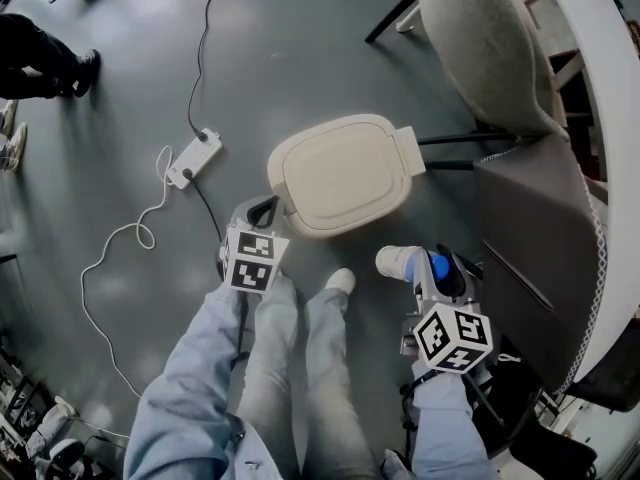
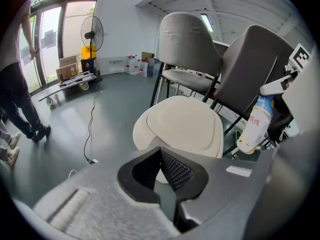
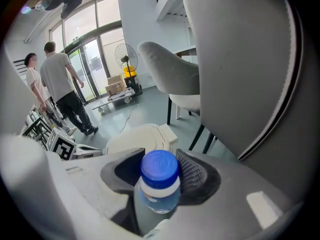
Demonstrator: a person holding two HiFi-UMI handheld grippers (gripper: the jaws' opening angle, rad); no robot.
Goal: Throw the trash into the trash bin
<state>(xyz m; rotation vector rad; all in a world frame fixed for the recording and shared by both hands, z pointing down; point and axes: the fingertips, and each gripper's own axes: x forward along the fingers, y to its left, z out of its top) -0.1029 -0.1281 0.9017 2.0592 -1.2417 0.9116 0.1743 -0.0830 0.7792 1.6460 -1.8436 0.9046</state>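
The trash bin [image 1: 340, 173] stands on the grey floor with its cream lid down; it also shows as a bin [image 2: 182, 124] and a bin [image 3: 137, 136] in the two gripper views. My left gripper [image 1: 262, 211] hovers just beside the bin's near left edge. Its jaws [image 2: 161, 151] meet at the tips with nothing between them. My right gripper [image 1: 425, 268], to the bin's near right, is shut on a white plastic bottle [image 1: 402, 261] with a blue cap. The bottle [image 3: 159, 181] sits between the pads, cap pointing forward. From the left gripper view the bottle [image 2: 255, 124] hangs at the right.
A white power strip [image 1: 193, 158] with black and white cables lies on the floor left of the bin. Grey chairs [image 1: 480, 48] stand behind and to the right. People [image 3: 60, 84] stand at the far left. A fan [image 2: 92, 34] and a cart [image 2: 75, 81] are by the windows.
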